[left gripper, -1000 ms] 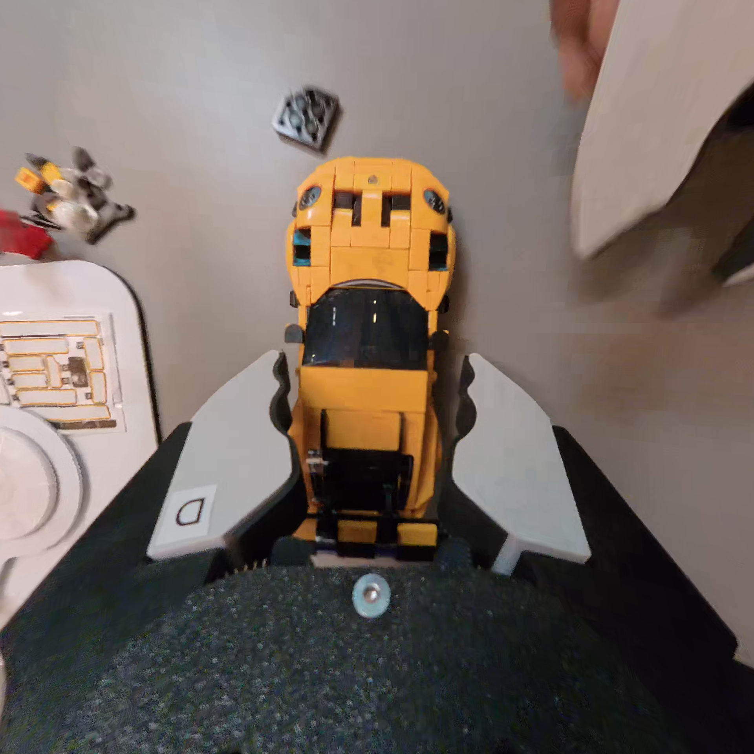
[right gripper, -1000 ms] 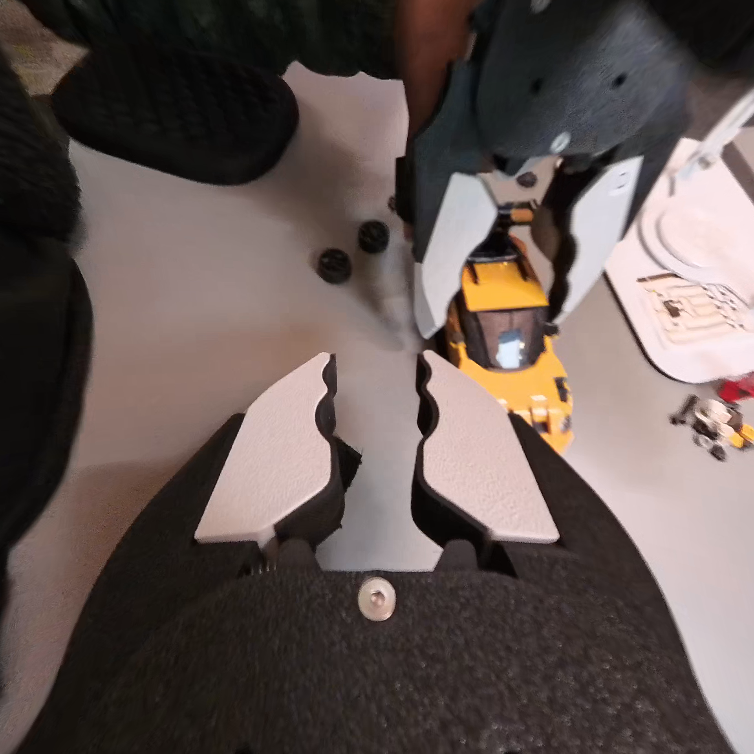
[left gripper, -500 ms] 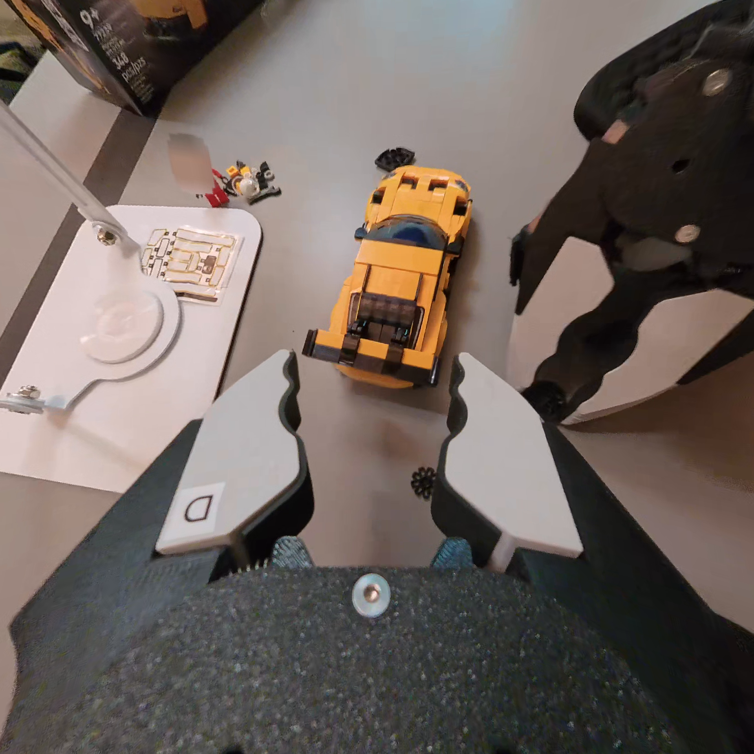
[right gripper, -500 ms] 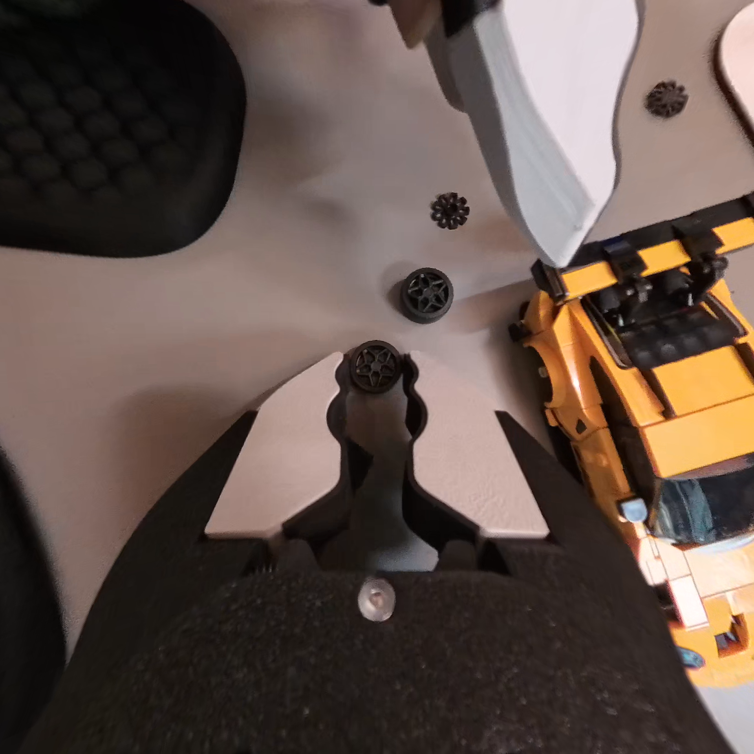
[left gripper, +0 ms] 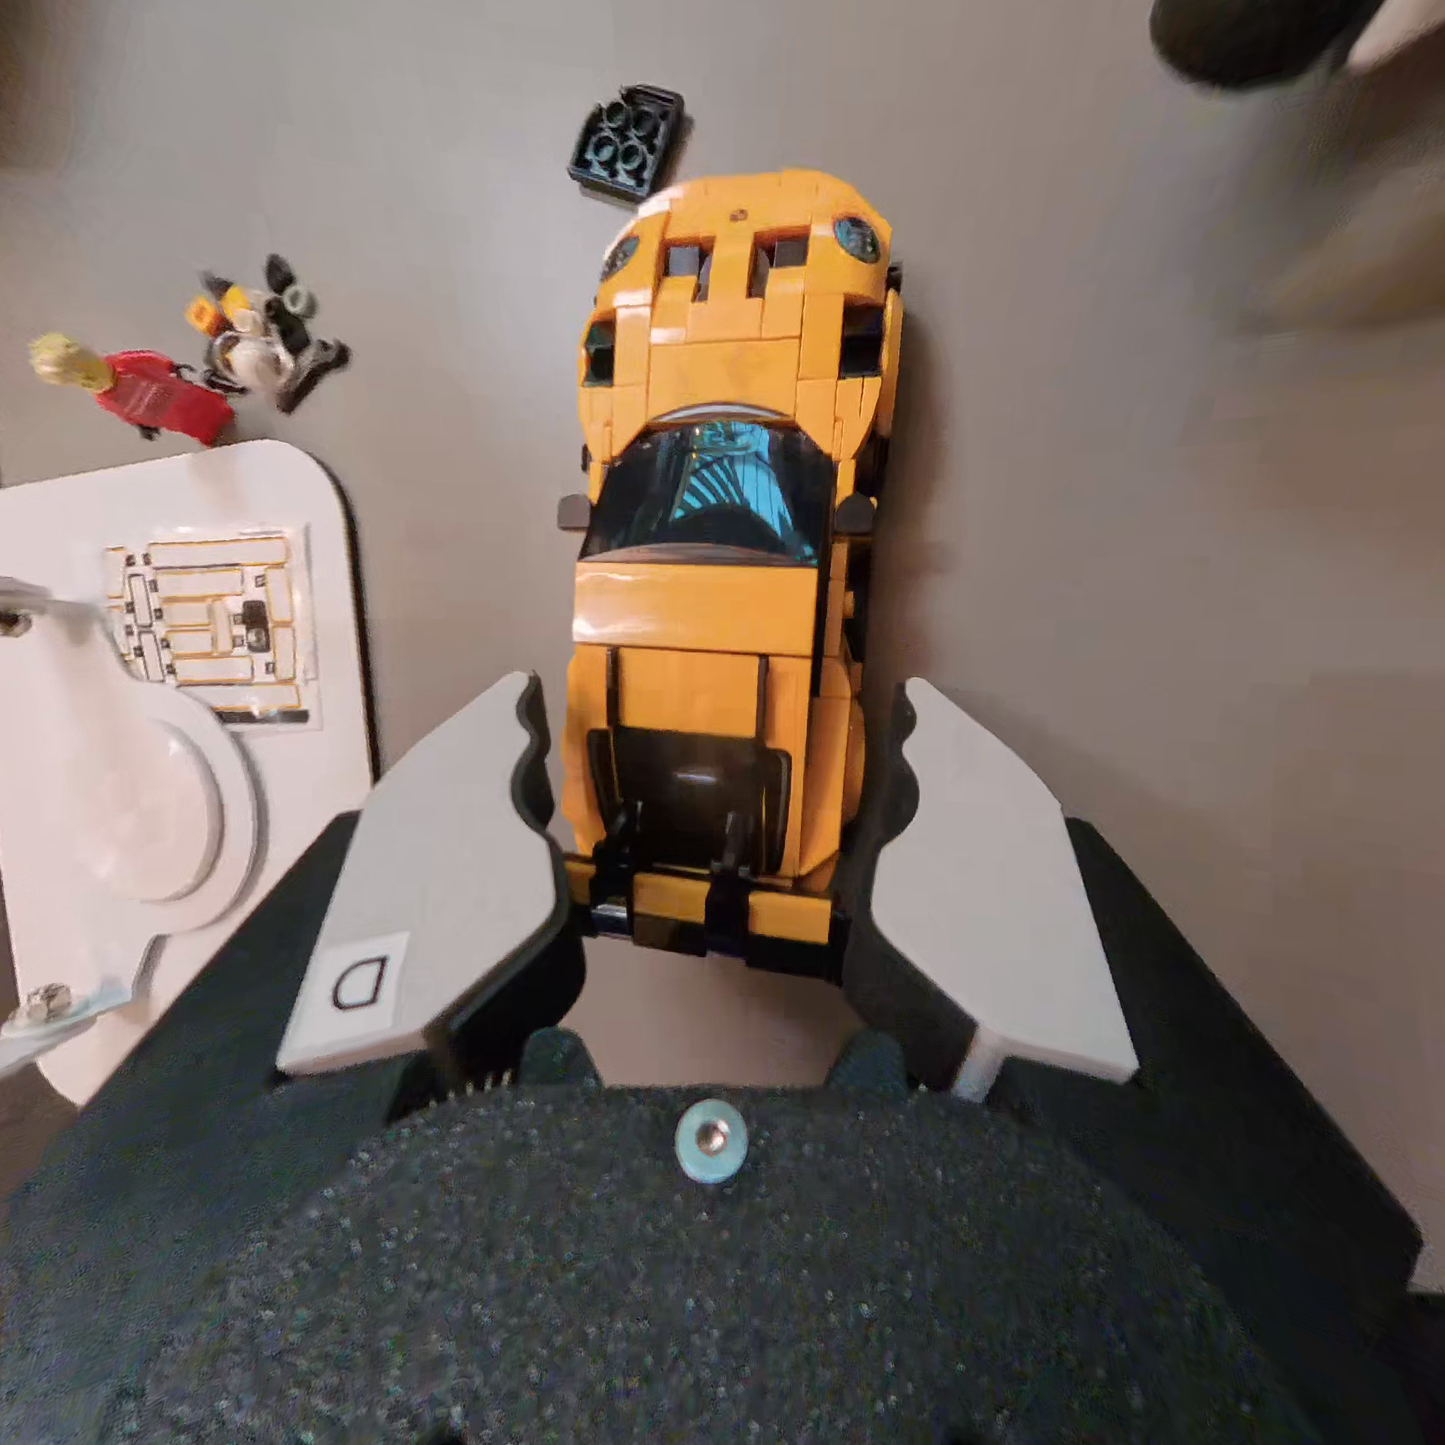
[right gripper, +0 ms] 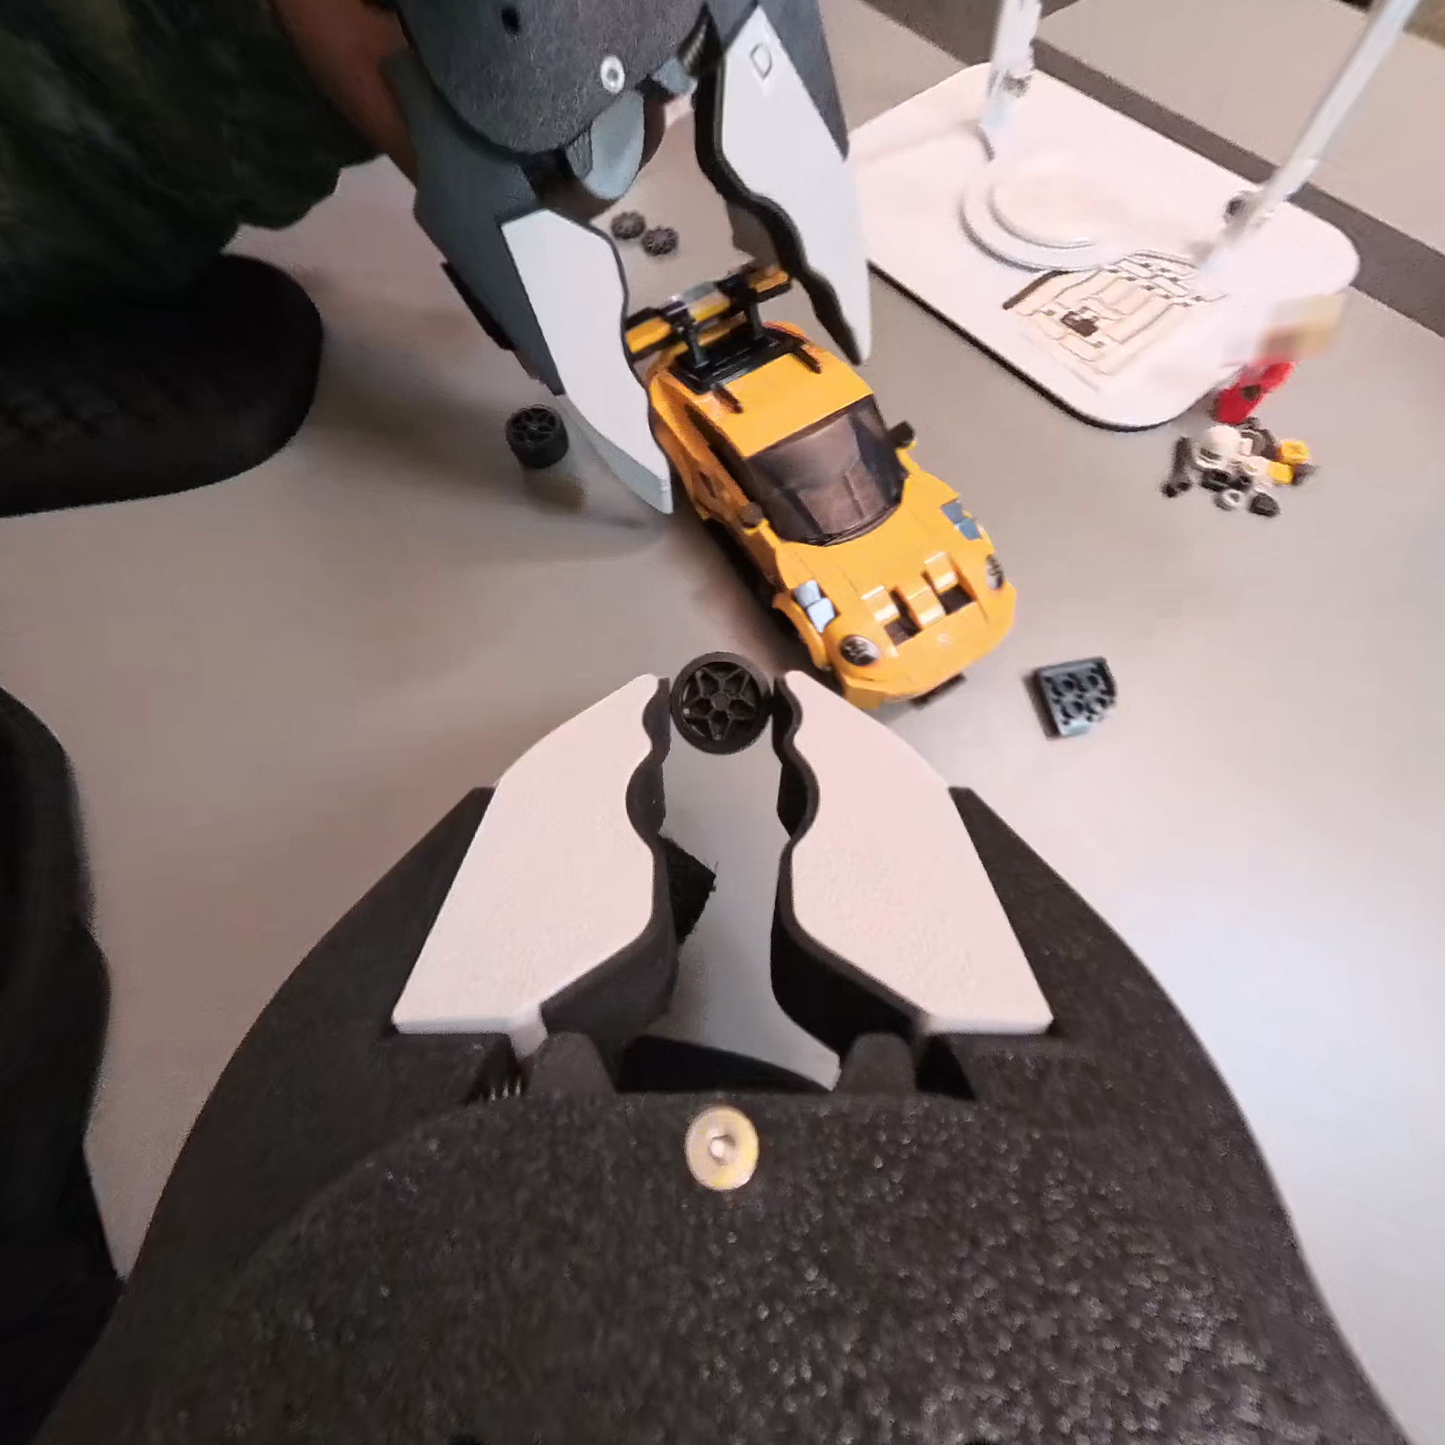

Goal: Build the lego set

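The yellow car (left gripper: pixel 723 563) stands on the grey table (left gripper: pixel 1134 625). The left gripper (left gripper: pixel 715 751) straddles the car's rear end, jaws wide apart, fingers flanking the body; contact cannot be determined. The right gripper (right gripper: pixel 721 704), near the car's front corner, has its jaws nearly closed, clamping a black wheel (right gripper: pixel 718 702) at the fingertips. A second wheel (right gripper: pixel 536 436) lies beside the car's rear. A dark plate (right gripper: pixel 1077 694) lies near the car's nose

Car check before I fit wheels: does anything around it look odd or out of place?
The car sits wheelless on the table. One wheel is in the right claw; another lies loose behind it.
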`<state>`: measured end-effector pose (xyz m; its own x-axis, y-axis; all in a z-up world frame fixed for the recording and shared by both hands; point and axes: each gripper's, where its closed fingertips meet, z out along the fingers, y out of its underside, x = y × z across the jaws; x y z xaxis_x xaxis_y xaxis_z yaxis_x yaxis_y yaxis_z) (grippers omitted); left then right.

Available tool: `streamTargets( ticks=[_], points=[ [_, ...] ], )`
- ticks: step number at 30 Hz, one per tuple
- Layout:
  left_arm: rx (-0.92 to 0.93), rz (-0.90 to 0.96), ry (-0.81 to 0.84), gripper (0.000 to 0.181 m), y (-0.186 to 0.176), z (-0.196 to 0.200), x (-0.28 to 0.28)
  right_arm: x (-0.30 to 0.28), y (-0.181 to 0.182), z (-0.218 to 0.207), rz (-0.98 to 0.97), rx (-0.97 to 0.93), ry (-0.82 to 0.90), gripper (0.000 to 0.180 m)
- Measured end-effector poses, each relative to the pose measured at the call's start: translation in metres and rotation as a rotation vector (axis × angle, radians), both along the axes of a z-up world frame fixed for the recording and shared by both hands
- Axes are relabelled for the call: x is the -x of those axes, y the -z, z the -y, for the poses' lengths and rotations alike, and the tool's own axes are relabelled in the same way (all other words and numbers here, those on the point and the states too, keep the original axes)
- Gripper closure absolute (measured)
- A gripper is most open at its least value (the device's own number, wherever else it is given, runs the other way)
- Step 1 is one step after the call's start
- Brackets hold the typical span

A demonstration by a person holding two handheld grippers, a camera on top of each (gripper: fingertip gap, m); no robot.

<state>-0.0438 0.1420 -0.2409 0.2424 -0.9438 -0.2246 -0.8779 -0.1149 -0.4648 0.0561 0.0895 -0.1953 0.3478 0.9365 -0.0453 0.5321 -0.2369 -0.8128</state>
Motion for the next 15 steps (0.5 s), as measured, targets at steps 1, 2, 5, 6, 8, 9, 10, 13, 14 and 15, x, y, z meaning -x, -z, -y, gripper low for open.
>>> streamTargets(
  ticks=[1,2,5,6,8,9,10,13,14,15],
  points=[
    [0.012,-0.018,0.016,0.101,0.000,0.000,-0.002,-0.004,-0.002,-0.001,-0.015,-0.003,0.007,0.155],
    [0.013,-0.032,0.023,0.101,-0.001,-0.003,-0.004,-0.007,-0.003,-0.002,-0.029,-0.005,0.009,0.155],
    [-0.014,-0.106,0.069,0.098,-0.001,-0.009,-0.009,-0.013,-0.004,-0.005,-0.046,-0.016,0.002,0.155],
    [-0.008,-0.131,0.091,0.098,0.000,-0.008,-0.011,-0.015,-0.004,-0.006,-0.047,-0.020,0.001,0.155],
    [0.020,-0.190,0.123,0.102,0.003,-0.005,-0.012,-0.018,-0.004,-0.007,-0.059,-0.015,-0.004,0.155],
    [0.031,-0.218,0.137,0.108,0.005,-0.003,-0.012,-0.019,-0.004,-0.007,-0.067,-0.012,-0.007,0.155],
    [0.027,-0.238,0.149,0.110,0.006,-0.004,-0.012,-0.020,-0.004,-0.007,-0.074,-0.008,-0.010,0.155],
    [0.052,-0.292,0.173,0.112,0.005,-0.003,-0.011,-0.024,-0.003,-0.006,-0.094,0.012,-0.016,0.155],
    [0.073,-0.290,0.171,0.112,0.004,-0.002,-0.011,-0.025,-0.003,-0.006,-0.103,0.018,-0.016,0.155],
    [0.104,-0.279,0.161,0.113,0.003,-0.001,-0.011,-0.025,-0.005,-0.006,-0.112,0.020,-0.017,0.155]
  ],
)
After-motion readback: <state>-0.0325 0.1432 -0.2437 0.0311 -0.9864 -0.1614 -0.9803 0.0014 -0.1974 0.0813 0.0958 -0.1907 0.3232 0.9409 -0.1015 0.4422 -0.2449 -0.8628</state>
